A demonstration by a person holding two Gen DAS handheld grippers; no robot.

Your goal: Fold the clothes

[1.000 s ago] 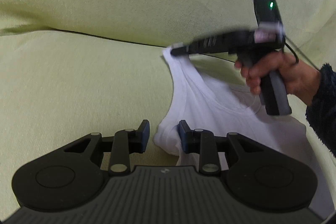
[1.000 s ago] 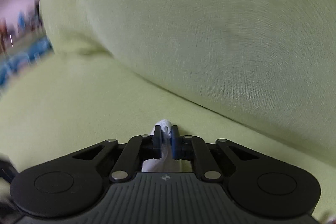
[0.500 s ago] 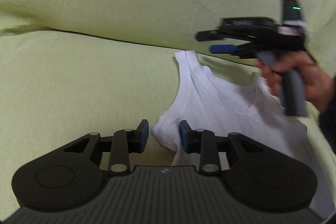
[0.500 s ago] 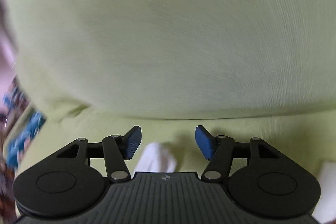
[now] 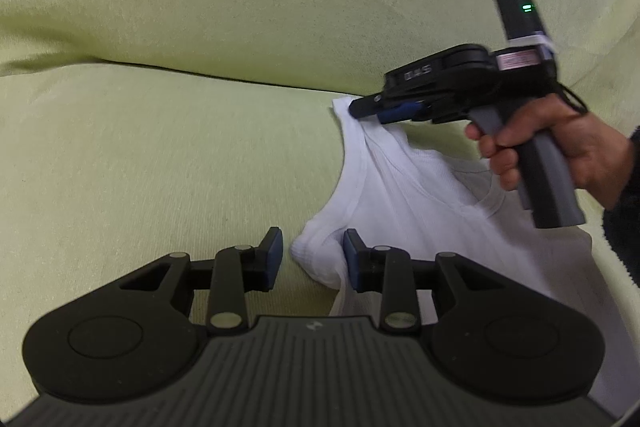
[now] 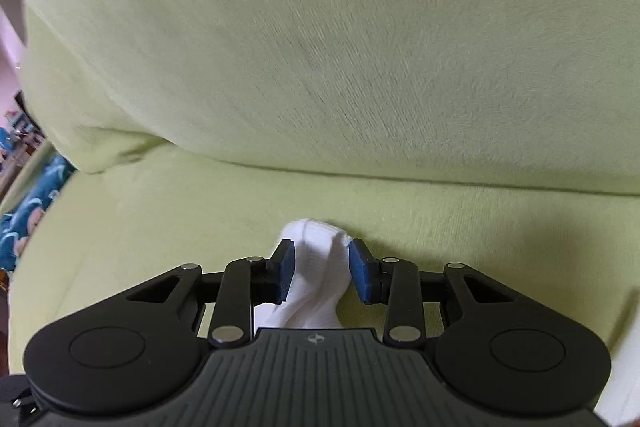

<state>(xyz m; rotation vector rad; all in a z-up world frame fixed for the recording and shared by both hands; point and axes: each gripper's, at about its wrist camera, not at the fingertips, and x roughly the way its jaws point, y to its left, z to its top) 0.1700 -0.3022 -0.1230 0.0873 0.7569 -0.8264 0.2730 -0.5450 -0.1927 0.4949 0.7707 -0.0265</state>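
Since a second ago your right tongs (image 6: 322,269) dropped the white vest's (image 5: 404,199) strap and are closing round it again at the sofa's (image 5: 160,155) back crease, unpinched; left tongs (image 5: 312,255) half-open, armhole fold between, ungripped: either corner could slip, skewing the fold.

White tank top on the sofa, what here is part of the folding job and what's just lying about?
Part of the job:
- white tank top
- left gripper, jaws open around a bunched edge
- right gripper, jaws closing around a shoulder strap

Just lying about:
- green sofa, the work surface
- blue patterned fabric beyond its edge
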